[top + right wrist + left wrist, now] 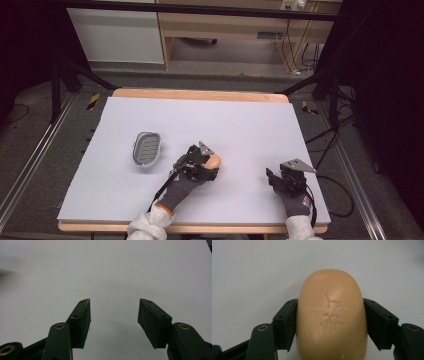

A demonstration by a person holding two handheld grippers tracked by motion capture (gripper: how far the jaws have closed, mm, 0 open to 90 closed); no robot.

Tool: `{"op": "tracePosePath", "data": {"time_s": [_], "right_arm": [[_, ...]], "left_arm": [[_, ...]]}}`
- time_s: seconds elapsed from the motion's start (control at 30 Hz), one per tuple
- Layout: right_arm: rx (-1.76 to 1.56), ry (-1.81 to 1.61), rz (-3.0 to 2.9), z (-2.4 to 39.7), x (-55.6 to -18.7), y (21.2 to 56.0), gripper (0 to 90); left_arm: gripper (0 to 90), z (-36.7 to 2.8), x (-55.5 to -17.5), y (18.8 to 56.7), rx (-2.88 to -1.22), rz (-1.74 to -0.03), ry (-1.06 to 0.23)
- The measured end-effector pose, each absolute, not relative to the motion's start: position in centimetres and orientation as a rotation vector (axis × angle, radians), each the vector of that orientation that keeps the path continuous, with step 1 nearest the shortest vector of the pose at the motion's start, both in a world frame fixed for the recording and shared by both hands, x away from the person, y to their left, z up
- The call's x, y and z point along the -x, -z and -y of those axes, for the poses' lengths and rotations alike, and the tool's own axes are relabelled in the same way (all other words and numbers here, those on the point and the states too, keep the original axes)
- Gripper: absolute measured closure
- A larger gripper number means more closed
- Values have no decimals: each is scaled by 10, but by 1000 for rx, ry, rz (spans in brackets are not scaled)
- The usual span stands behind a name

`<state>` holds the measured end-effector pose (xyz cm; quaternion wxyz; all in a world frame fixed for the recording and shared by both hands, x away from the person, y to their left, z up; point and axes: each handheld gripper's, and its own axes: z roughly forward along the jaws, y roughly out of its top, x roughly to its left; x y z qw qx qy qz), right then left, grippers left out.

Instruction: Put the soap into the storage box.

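Observation:
A tan oval soap bar with a stamped mark on top sits between the jaws of my left gripper, both pads pressed against its sides. In the high view the left gripper is at the table's middle front, and the soap bar pokes out of it toward the right. A grey oval soap dish with a ribbed floor lies to the left of that gripper, apart from it. My right gripper rests near the front right, and in the right gripper view it stands open over bare white surface.
The white table top has a wooden rim at back and front. Black frame legs and cables stand on the floor around the table, and a wooden desk is behind it.

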<state>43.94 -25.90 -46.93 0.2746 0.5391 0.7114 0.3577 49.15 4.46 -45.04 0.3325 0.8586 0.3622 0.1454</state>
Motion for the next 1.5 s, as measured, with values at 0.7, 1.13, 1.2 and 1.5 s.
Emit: {"op": "tracePosePath", "data": {"time_s": [0.7, 1.13, 1.2, 1.5], "right_arm": [[-1452, -963, -1913, 259, -439, 470, 438], [-1453, -963, -1911, 259, -439, 470, 437], [-1456, -965, -1910, 258, -439, 469, 437], [-1450, -962, -1909, 258, -439, 470, 438]], "left_arm": [[320, -71, -485, 424, -2185, -957, -420], [320, -91, -484, 408, -2136, -980, -453], [320, -92, -484, 406, -2135, -979, -459], [320, -110, -484, 395, -2098, -1002, -486]]}}
